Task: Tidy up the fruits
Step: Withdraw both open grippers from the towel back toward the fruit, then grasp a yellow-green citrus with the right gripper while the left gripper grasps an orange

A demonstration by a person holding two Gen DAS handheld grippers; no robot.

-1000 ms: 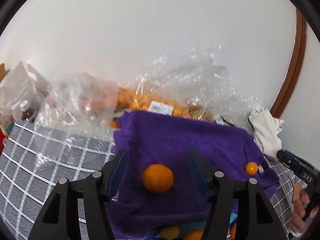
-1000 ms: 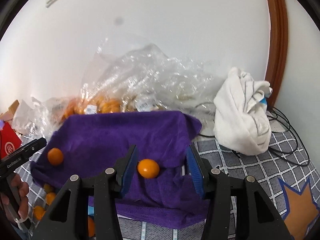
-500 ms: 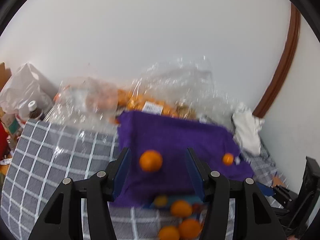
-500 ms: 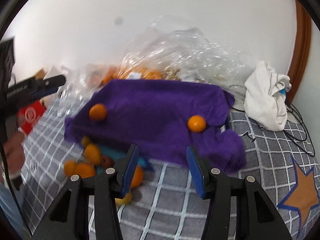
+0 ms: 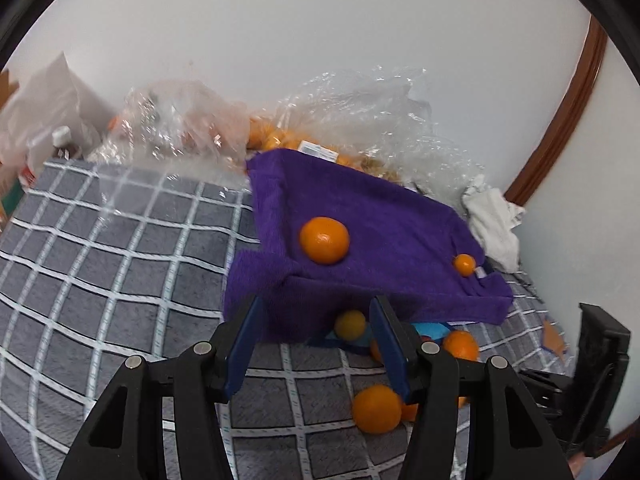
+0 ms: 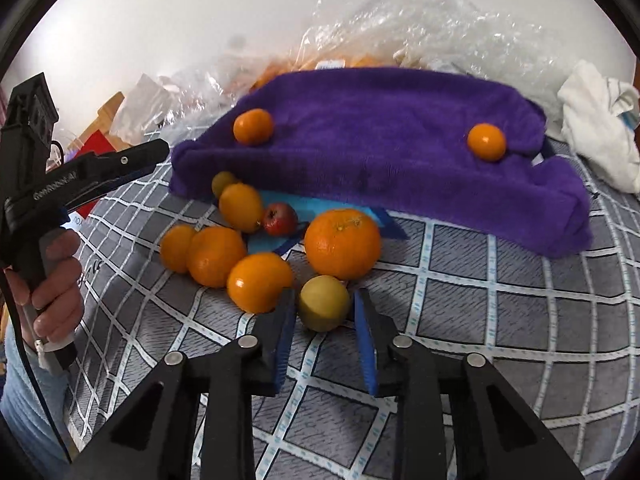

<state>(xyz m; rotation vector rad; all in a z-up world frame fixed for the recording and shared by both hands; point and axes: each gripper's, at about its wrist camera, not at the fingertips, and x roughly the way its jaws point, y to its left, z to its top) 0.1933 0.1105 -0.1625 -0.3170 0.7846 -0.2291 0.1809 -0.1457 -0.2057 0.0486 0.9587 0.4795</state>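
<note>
A purple towel [image 6: 380, 128] drapes over something raised; two small oranges [image 6: 253, 126] [image 6: 486, 141] rest on top. In front of it lie several oranges, the largest [image 6: 342, 243], a small red apple [image 6: 280, 218] and a yellow-green fruit [image 6: 323, 303]. My right gripper [image 6: 325, 312] is open with its blue pads on either side of the yellow-green fruit, not pressing it. My left gripper [image 5: 316, 324] is open and empty, above the checked cloth in front of the towel [image 5: 360, 220]; an orange [image 5: 324, 240] sits on the towel beyond it.
Clear plastic bags [image 5: 360, 120] with more oranges lie against the wall behind the towel. A crumpled white cloth [image 6: 600, 124] lies at the right. The grey checked cloth [image 5: 120, 260] stretches left. A blue sheet [image 6: 320, 208] shows under the towel. Boxes and paper stand far left [image 5: 40, 100].
Both grippers have pulled back from the towel and dropped lower. The right gripper now sits around the yellow-green fruit among the loose fruit. The left has shifted left.
</note>
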